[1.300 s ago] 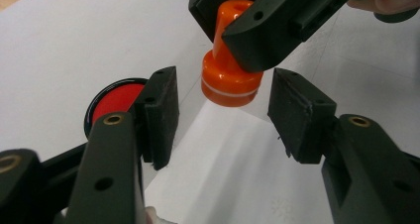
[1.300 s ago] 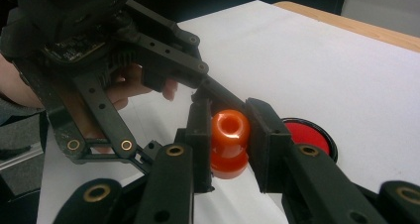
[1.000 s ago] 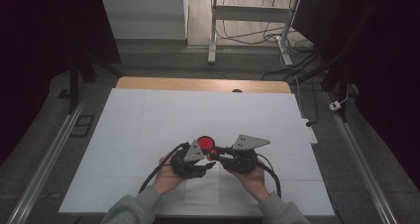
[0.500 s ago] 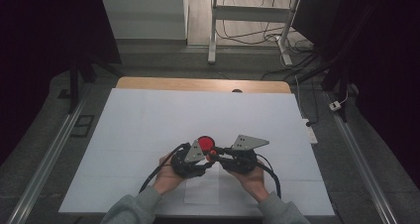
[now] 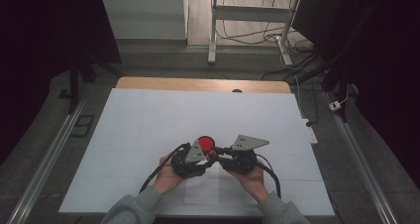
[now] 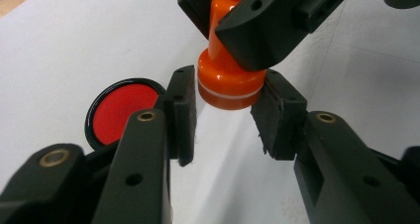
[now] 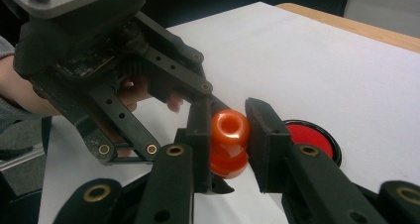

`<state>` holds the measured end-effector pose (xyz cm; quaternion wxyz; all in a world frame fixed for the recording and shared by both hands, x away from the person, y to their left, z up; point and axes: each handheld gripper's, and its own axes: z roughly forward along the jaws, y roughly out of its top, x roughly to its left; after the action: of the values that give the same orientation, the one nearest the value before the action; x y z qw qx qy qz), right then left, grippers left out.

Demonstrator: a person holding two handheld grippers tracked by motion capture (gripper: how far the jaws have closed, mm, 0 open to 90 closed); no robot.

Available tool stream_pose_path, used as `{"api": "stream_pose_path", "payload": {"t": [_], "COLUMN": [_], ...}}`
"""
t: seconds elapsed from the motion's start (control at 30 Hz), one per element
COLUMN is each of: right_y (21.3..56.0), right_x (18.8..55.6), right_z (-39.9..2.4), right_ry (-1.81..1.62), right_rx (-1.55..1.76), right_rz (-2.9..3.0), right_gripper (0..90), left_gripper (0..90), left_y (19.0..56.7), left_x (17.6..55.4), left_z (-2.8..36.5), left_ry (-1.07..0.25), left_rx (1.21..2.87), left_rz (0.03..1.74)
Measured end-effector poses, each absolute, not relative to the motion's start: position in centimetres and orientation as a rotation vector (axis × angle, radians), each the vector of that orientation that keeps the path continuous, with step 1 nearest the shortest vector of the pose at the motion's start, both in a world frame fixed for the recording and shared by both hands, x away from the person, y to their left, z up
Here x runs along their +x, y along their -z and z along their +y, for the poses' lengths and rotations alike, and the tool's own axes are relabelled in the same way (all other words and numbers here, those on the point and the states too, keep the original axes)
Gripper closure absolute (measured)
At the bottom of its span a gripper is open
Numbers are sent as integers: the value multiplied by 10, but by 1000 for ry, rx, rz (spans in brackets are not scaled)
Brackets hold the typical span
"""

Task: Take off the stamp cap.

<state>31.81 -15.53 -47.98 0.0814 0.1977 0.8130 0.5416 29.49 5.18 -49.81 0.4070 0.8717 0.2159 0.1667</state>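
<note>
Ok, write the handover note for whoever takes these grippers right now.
Right gripper: shut on the orange stamp, gripping its knob, held above the white sheet.
Left gripper: jaws have just been closing around the stamp's wide base; pads at its sides, full contact unclear.
Red ink pad: open on the sheet, just beyond the grippers.
Done: stamp lifted.
Left: probably finish the two-handed grip, then ink the stamp.
</note>
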Motion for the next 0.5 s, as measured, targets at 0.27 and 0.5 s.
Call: {"api": "stream_pose_path", "payload": {"t": [0.27,0.5], "right_y": [480,481], "right_x": [319,318], "right_z": [-156,-155], "right_ry": [-1620,-1611], "right_rx": [597,594], "right_rz": [2428,2434], "right_gripper": [717,718], "left_gripper": [640,649], "left_y": [498,499], "left_x": [295,295], "left_z": [52,51], "left_ry": [-426,-431], "left_rx": [2202,2213], "left_rz": [528,522]}}
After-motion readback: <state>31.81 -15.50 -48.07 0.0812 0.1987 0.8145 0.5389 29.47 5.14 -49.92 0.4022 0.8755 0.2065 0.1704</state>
